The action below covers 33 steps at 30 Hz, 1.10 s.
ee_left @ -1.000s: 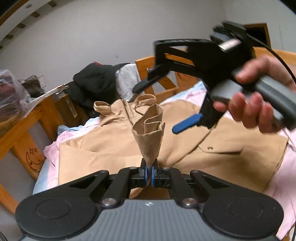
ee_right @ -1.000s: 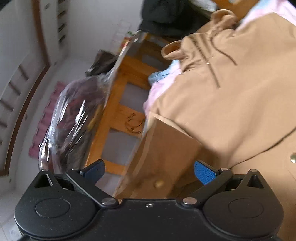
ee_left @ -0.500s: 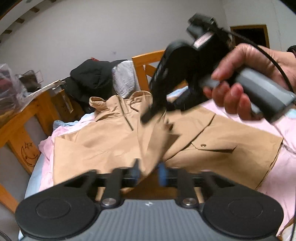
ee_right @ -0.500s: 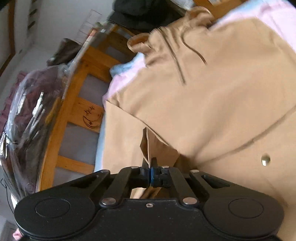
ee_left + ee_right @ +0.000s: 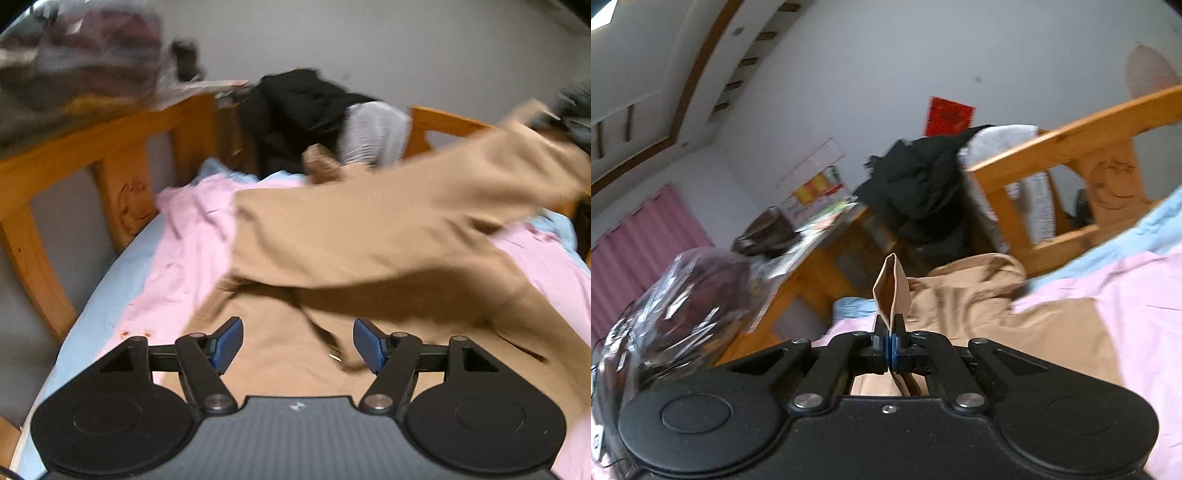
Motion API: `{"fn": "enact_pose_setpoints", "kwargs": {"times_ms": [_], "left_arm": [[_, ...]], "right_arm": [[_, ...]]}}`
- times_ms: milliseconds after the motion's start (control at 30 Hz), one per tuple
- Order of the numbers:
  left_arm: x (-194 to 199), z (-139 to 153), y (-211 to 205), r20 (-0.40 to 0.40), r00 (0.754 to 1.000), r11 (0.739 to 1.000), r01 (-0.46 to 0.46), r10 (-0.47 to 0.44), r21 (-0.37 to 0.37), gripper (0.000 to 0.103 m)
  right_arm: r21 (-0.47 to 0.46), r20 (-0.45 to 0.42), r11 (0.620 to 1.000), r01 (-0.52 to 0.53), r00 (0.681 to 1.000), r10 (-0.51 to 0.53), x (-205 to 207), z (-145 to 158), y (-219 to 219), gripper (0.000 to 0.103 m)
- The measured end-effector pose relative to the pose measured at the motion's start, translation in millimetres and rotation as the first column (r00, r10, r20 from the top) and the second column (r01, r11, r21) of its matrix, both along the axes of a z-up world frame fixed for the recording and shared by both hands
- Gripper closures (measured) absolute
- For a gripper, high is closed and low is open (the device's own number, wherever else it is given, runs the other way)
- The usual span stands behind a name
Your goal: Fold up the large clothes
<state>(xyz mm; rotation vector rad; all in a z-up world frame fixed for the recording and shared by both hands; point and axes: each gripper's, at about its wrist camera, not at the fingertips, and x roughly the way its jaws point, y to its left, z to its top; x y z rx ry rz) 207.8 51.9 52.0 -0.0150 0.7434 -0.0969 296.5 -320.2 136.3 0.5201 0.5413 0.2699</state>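
A large tan jacket lies on a pink sheet on the bed. My left gripper is open and empty, low over the jacket's lower part. One part of the jacket is stretched up and to the right in the left wrist view. My right gripper is shut on a fold of the tan jacket, which sticks up between its fingers. The jacket's hood lies just beyond.
A wooden bed rail runs along the left and back. Black and grey clothes hang over the headboard. A clear plastic bag of dark items sits on a wooden stand beside the bed.
My left gripper has let go of the jacket fold and opened. My right gripper closed on the fold and has lifted it up and to the right.
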Motion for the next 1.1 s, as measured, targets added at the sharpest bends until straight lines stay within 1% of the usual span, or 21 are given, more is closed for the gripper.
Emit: {"fn": "enact_pose_setpoints", "kwargs": {"times_ms": [67,133,233,300,367,467,567,633,700,733,767,800,833,867,900,933,967,1000,1033,1100], "left_arm": [[31.2,-8.0,18.8,-0.030,0.999,0.998,-0.041,0.040,-0.039,0.032],[64.1,-15.5,36.6,-0.065,0.993,0.991,-0.104,0.098,-0.081,0.032],[109.8,-29.9,56.1,-0.133,0.977,0.968,-0.189,0.168,-0.166,0.032],[132.8,-40.1,62.4,-0.175,0.967,0.954,-0.220,0.186,-0.204,0.034],[151.8,-49.4,61.9,-0.216,0.953,0.951,-0.251,0.210,-0.182,0.045],[165.7,-62.4,58.9,-0.253,0.939,0.952,-0.275,0.234,-0.137,0.053],[174.8,-76.0,49.5,-0.267,0.933,0.961,-0.267,0.241,-0.066,0.051],[175.6,-81.4,45.9,-0.270,0.930,0.962,-0.269,0.247,-0.046,0.049],[173.3,-79.1,46.4,-0.263,0.929,0.957,-0.285,0.262,-0.055,0.047],[170.4,-76.3,46.0,-0.255,0.929,0.955,-0.291,0.267,-0.057,0.044],[167.4,-72.4,44.6,-0.245,0.931,0.955,-0.291,0.270,-0.054,0.038],[163.0,-67.9,43.0,-0.228,0.936,0.956,-0.288,0.270,-0.049,0.035],[154.5,-61.5,39.4,-0.198,0.946,0.962,-0.270,0.256,-0.045,0.029],[147.4,-55.6,35.7,-0.167,0.956,0.967,-0.250,0.240,-0.043,0.023],[139.5,-50.5,31.6,-0.137,0.964,0.971,-0.235,0.228,-0.040,0.020],[129.8,-45.7,25.3,-0.108,0.972,0.976,-0.213,0.208,-0.041,0.016],[123.9,-43.1,18.8,-0.095,0.979,0.982,-0.185,0.181,-0.043,0.015],[120.8,-41.9,11.4,-0.095,0.984,0.987,-0.157,0.153,-0.038,0.015],[118.6,-43.5,1.4,-0.102,0.987,0.992,-0.125,0.123,-0.020,0.015],[120.7,-49.9,-14.3,-0.138,0.985,0.995,-0.101,0.103,0.020,0.015]], "right_arm": [[0.004,-0.030,1.000,0.007,1.000,-0.007,2.7,-10.1,-4.8,0.103],[-0.009,-0.045,1.000,0.004,0.999,-0.005,2.7,-21.8,-5.6,0.103],[-0.042,-0.058,0.999,-0.006,0.998,0.004,1.4,-36.4,-6.2,0.103],[-0.072,-0.061,0.997,-0.009,0.998,0.004,1.8,-45.4,-7.6,0.103],[-0.109,-0.059,0.994,-0.020,0.998,0.013,2.6,-56.1,-9.7,0.103],[-0.182,-0.060,0.983,-0.033,0.998,0.023,5.5,-73.2,-13.2,0.103],[-0.282,-0.083,0.959,-0.033,0.997,0.010,9.1,-99.9,-12.9,0.102],[-0.378,-0.117,0.925,-0.028,0.993,-0.017,12.7,-126.8,-11.1,0.101],[-0.473,-0.153,0.880,-0.023,0.987,-0.056,15.6,-152.9,-10.1,0.094],[-0.511,-0.164,0.860,-0.021,0.984,-0.074,15.7,-162.6,-10.5,0.087],[-0.544,-0.162,0.839,-0.014,0.983,-0.088,14.6,-169.7,-11.0,0.081],[-0.569,-0.149,0.823,-0.009,0.985,-0.092,11.5,-173.2,-10.7,0.080],[-0.587,-0.126,0.809,-0.005,0.988,-0.085,6.7,-174.0,-9.4,0.072],[-0.597,-0.102,0.802,-0.001,0.992,-0.075,1.0,-173.1,-7.0,0.061],[-0.598,-0.082,0.802,-0.004,0.995,-0.056,-4.2,-171.5,-3.4,0.056],[-0.603,-0.059,0.798,-0.019,0.998,-0.021,-10.3,-169.3,3.6,0.048],[-0.615,-0.039,0.787,-0.043,0.999,0.024,-16.6,-168.8,13.3,0.043],[-0.631,-0.031,0.772,-0.072,0.997,0.068,-21.6,-169.0,23.7,0.041],[-0.644,-0.036,0.758,-0.104,0.994,0.105,-24.9,-169.7,31.2,0.037],[-0.661,-0.068,0.732,-0.163,0.985,0.158,-30.2,-177.9,48.2,0.037]]}}
